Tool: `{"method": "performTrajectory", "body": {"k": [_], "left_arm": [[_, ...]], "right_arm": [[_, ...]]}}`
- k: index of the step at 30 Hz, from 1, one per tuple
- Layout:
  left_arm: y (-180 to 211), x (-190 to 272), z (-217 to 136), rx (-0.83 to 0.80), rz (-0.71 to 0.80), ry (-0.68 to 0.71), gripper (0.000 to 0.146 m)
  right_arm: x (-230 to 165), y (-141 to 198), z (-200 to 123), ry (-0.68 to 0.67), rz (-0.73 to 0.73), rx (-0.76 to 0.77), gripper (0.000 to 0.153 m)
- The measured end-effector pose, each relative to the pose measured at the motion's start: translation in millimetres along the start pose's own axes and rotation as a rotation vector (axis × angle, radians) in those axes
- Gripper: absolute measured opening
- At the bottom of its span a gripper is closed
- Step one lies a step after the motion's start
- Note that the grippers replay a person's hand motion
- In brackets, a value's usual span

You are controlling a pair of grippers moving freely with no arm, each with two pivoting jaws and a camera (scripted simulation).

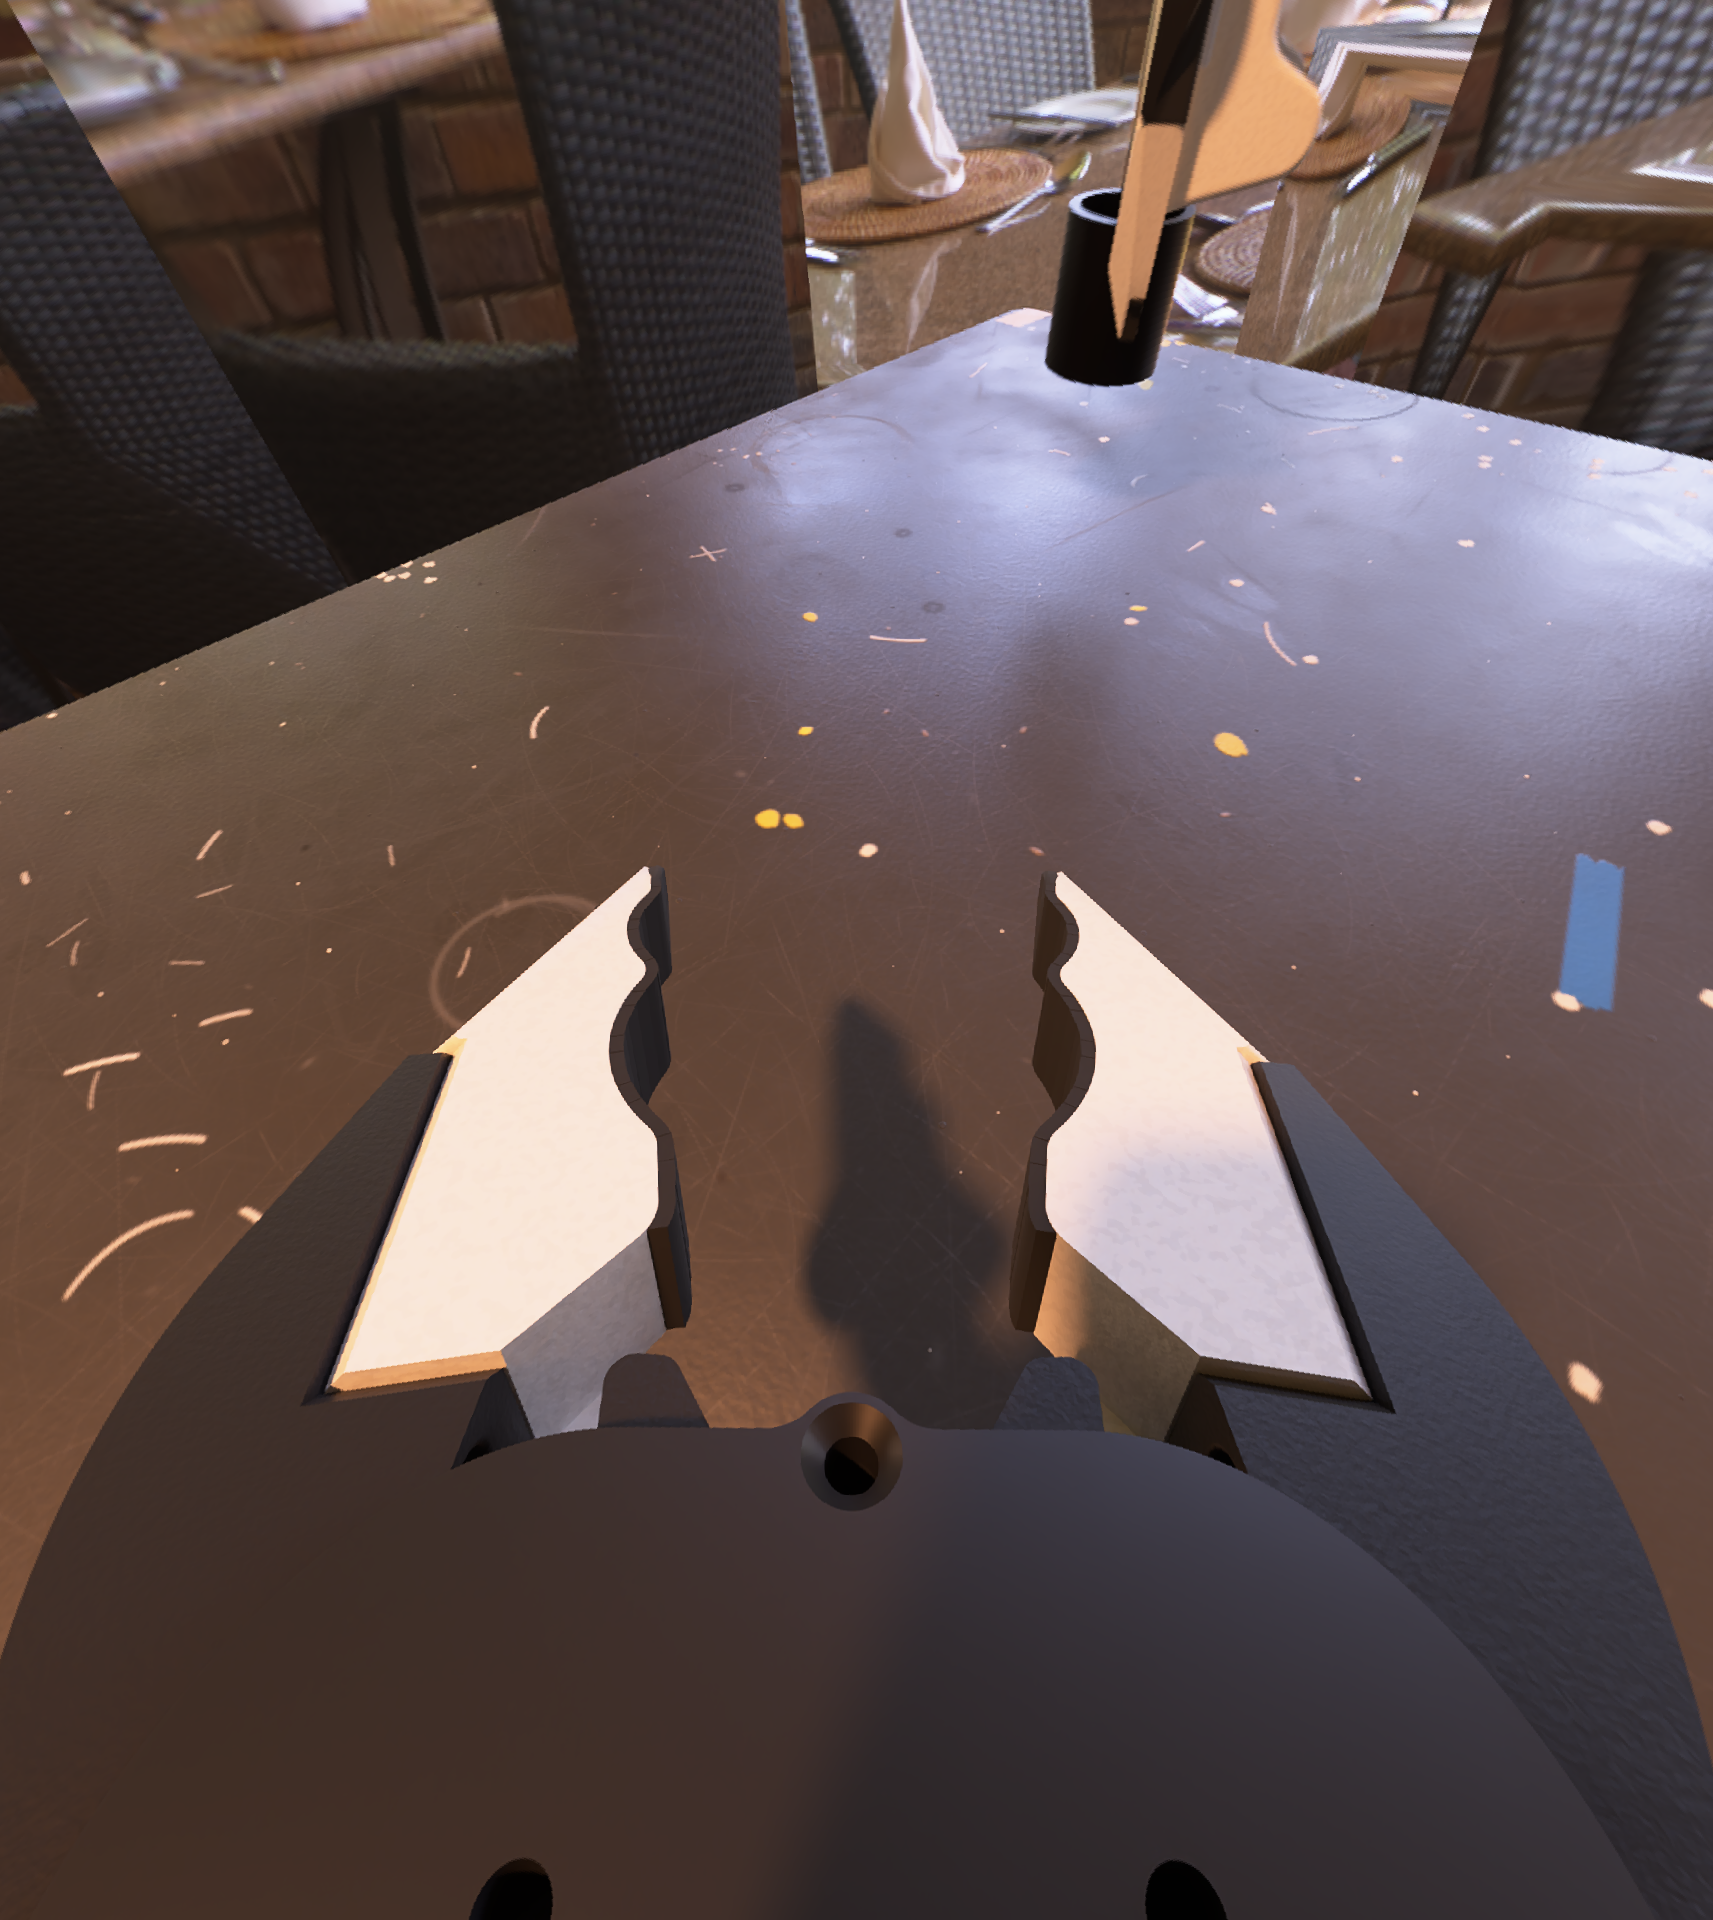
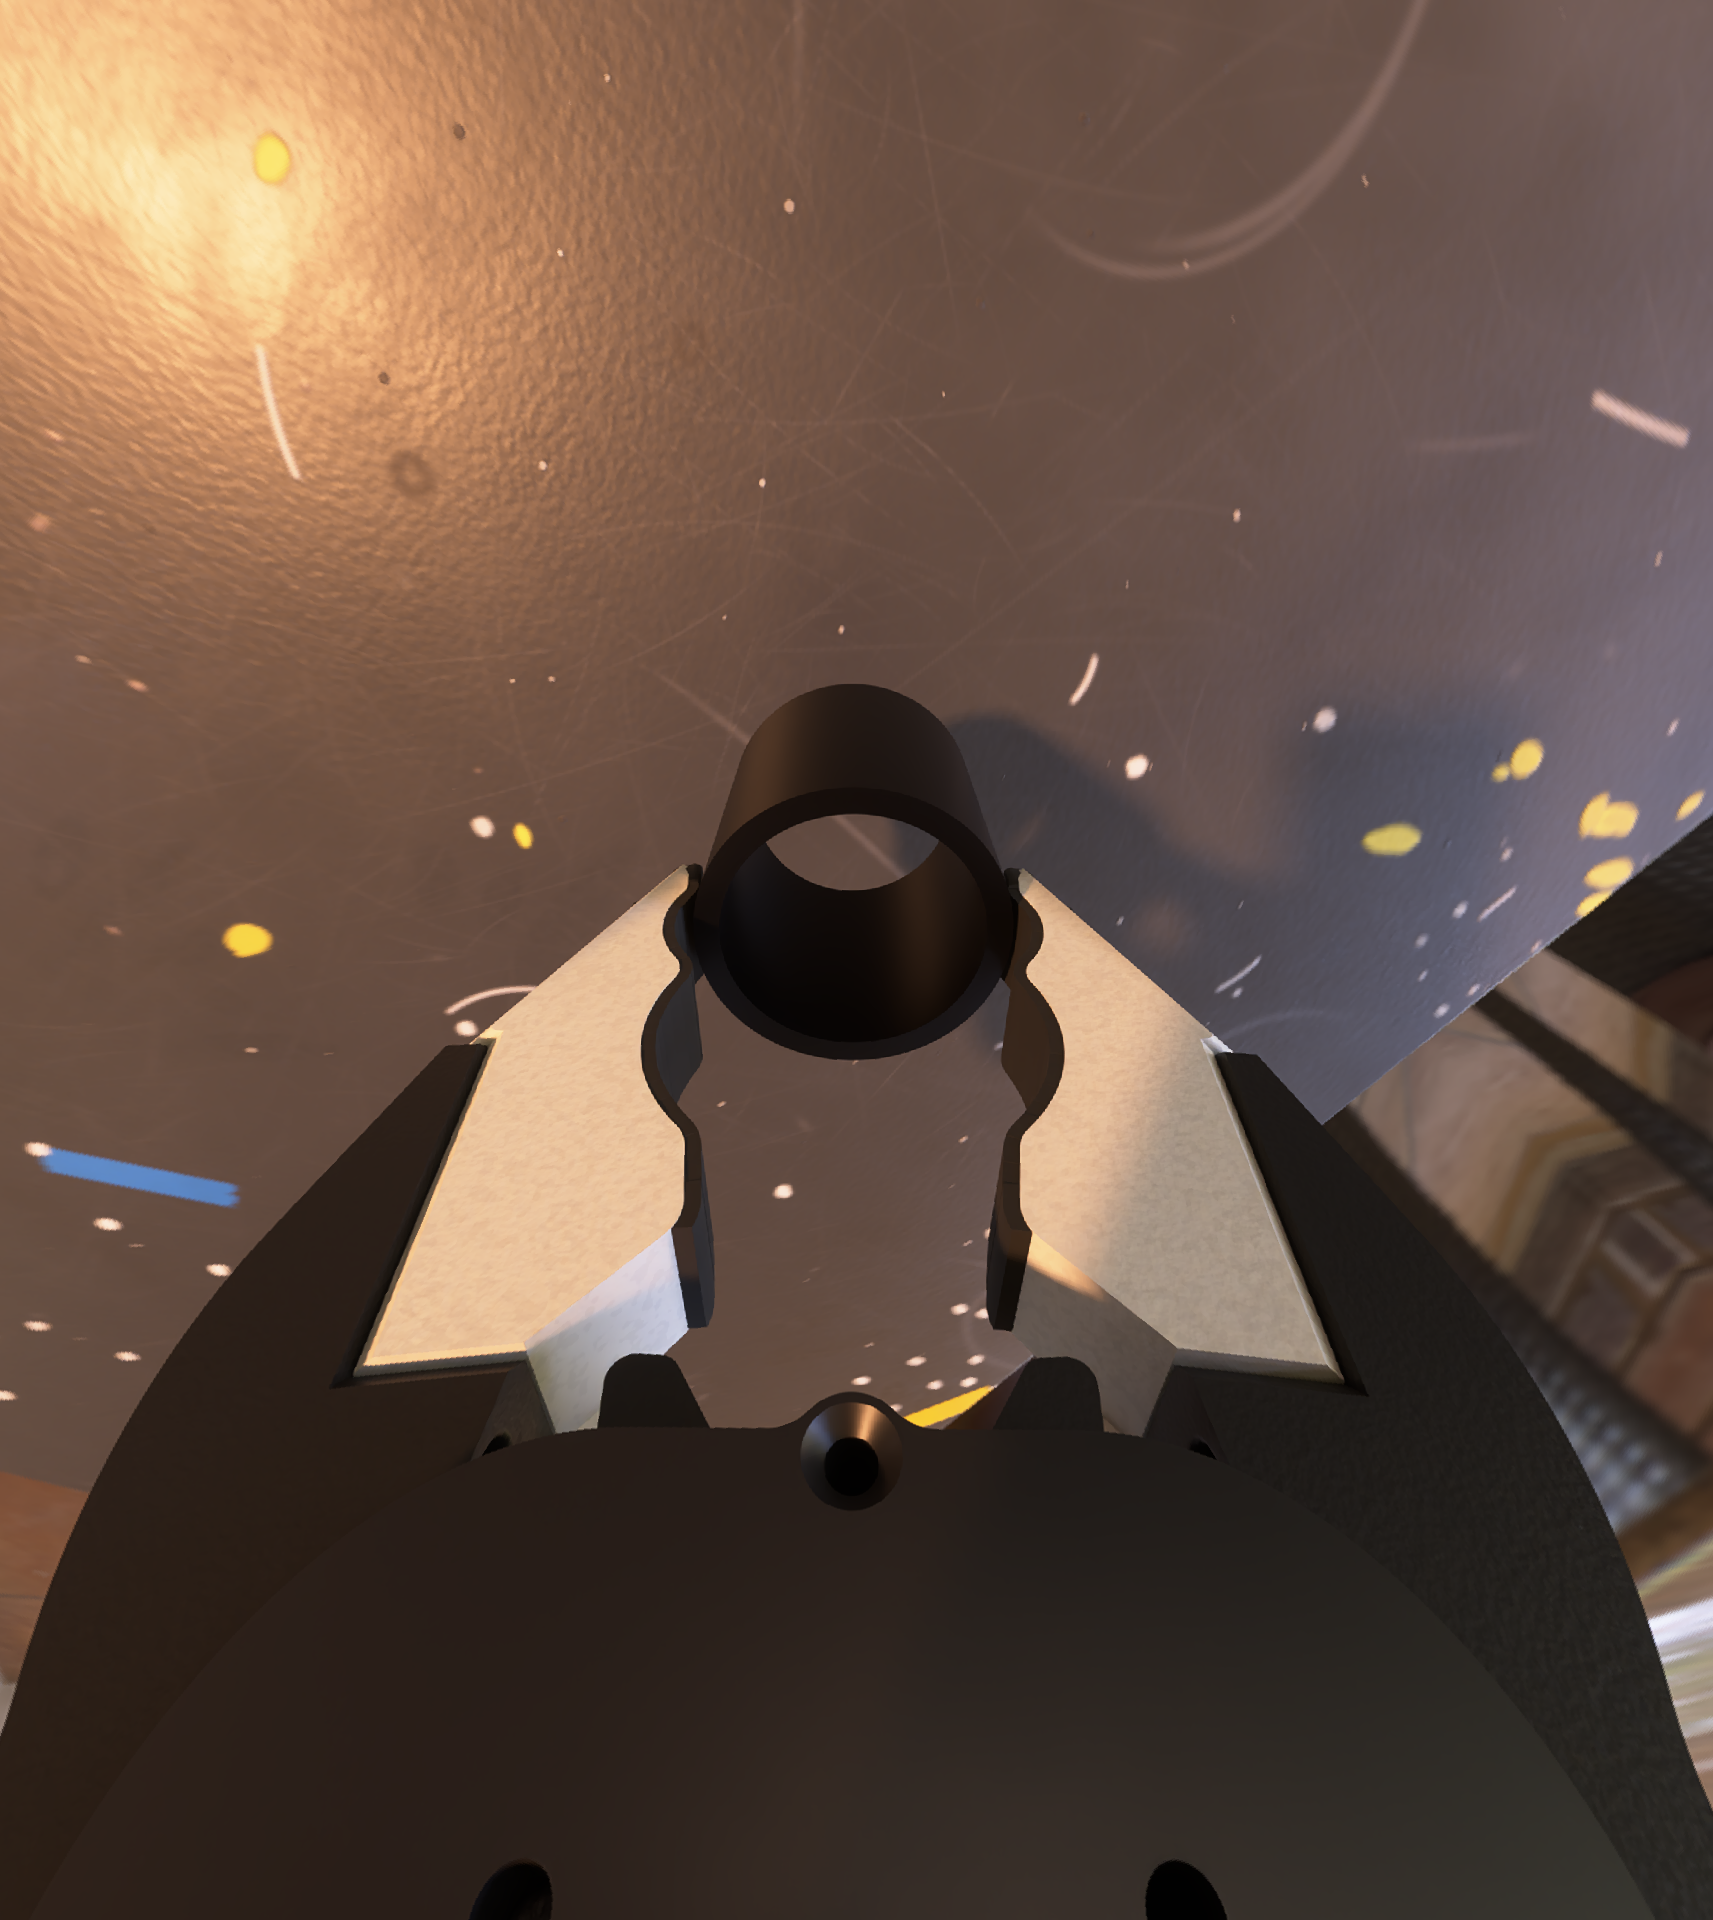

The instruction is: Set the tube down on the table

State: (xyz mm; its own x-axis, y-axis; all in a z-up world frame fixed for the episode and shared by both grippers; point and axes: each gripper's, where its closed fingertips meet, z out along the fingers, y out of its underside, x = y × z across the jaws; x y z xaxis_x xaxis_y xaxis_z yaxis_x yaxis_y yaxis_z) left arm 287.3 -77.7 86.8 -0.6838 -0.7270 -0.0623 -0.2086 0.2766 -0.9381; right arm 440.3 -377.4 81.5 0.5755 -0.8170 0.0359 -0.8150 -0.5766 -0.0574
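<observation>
Matt black tube [image 2: 850,925], smooth-walled; dark surface [image 1: 935,644] with a faint sheen, scratched and paint-flecked; each claw [image 1: 852,883] with grainy matt dark body and white, paper-like finger [image 1: 530,1122] faces; woven wicker chairs [image 1: 623,260] behind.

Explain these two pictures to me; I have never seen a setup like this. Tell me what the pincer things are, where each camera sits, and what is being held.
Each picture comes from a camera mounted on a two-fingered hand-held gripper, looking forward along its fingers. In the left wrist view, the left hand-held gripper is open and empty above a dark, scratched, paint-speckled table bearing a strip of blue tape. In the right wrist view, the right hand-held gripper clamps a short black tube at its fingertips, upright near the table's far corner. Whether the tube touches the table is unclear.
</observation>
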Motion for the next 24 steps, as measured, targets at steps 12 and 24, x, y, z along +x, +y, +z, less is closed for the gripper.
{"method": "performTrajectory", "body": {"k": [12, 24], "left_arm": [[4.4, 5.3, 3.3, -0.016, -0.037, 0.038, 0.071], [4.8, 6.1, 3.9, -0.013, -0.070, 0.055, 0.071]], "right_arm": [[2.1, -24.2, 43.3, 0.056, -0.121, -0.074, 0.057], [-0.4, -20.4, 59.6, 0.039, -0.073, -0.068, 0.057]]}}
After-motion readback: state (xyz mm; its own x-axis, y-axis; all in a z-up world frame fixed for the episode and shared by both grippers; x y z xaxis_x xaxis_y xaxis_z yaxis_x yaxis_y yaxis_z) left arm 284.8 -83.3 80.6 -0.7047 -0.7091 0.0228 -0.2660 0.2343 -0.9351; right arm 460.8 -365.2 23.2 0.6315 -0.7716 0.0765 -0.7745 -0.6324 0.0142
